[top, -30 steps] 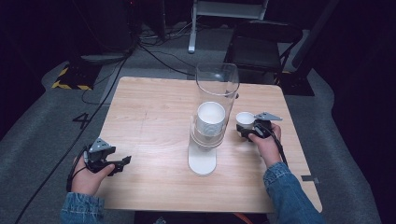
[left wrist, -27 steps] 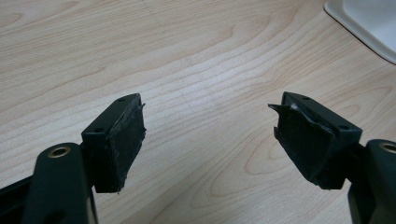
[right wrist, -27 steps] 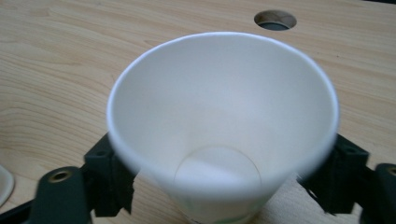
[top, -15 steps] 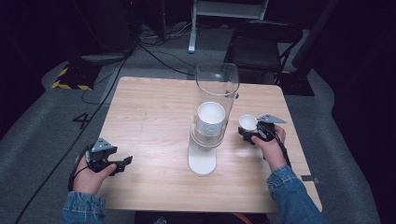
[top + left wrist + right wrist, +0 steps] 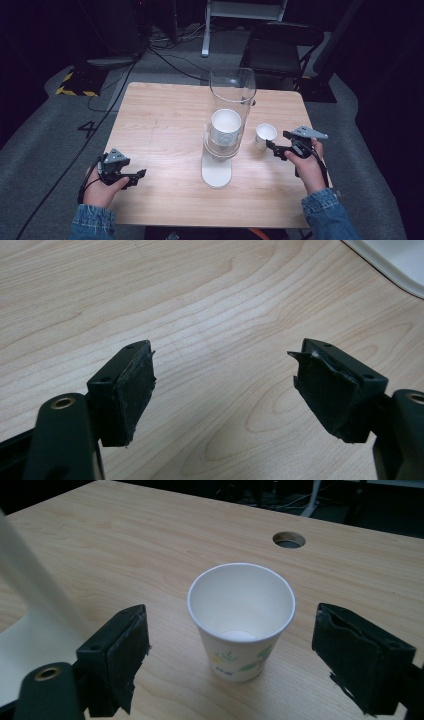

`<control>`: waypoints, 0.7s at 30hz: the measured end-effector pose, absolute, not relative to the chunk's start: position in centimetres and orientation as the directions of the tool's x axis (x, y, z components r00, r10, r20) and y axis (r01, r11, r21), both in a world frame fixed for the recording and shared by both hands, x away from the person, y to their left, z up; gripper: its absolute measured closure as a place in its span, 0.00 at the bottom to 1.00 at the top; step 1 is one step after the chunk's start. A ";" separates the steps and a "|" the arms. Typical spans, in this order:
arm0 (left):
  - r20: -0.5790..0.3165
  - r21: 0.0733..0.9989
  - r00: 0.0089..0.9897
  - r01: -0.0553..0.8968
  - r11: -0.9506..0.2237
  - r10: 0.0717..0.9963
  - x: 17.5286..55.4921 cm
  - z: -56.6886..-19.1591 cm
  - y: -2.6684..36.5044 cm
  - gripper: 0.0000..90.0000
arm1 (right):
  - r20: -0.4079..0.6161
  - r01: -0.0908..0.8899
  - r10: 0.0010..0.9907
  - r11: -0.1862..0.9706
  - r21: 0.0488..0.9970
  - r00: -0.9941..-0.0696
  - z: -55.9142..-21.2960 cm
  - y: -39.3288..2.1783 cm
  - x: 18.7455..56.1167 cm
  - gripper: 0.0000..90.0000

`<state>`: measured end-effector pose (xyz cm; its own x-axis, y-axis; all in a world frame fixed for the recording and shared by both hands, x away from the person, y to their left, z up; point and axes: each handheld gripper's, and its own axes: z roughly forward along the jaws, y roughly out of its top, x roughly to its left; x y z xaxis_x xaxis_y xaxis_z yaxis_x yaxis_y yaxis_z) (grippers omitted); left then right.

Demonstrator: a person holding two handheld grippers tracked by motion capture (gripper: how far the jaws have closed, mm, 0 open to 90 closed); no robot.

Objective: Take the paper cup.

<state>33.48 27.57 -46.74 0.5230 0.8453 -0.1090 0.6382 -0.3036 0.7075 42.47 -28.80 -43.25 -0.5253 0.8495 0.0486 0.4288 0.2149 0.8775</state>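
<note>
Right of the middle of the table (image 5: 165, 125), a small paper cup (image 5: 265, 134) stands upright on the wood, all by itself, with a little green print on its side. The right gripper (image 5: 272, 146) sits just near of it, and its jaws have just been opening: they're spread wide now, the cup standing free a bit beyond the black pads (image 5: 125, 657), touching neither one. Nothing sits between the gripper and the cup, so that side is clear.

Just left of the cup is the big thing on the table: a tall clear tube (image 5: 231, 112) on a white base (image 5: 216, 172), with a stack of white cups (image 5: 225, 131) inside it. It stands near the cup but apart from it, and from the right gripper view its pale edge shows at the far left. Far of the cup there's a round hole (image 5: 288, 539) in the tabletop.

The left gripper (image 5: 137, 176) is way over at the near left, well apart from all that, jaws spread open over bare wood with nothing between them. The white base's corner (image 5: 395, 262) peeks in at the top right of its view.

Behind the table, on the floor, are a dark chair (image 5: 280, 50) and some loose cables (image 5: 165, 55).
</note>
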 end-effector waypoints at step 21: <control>-0.109 0.706 0.529 0.637 -0.308 0.842 33.5 -46.8 27.3 0.26 | 0.024 0.449 0.817 0.292 0.844 -0.577 -43.2 -34.1 36.0 0.23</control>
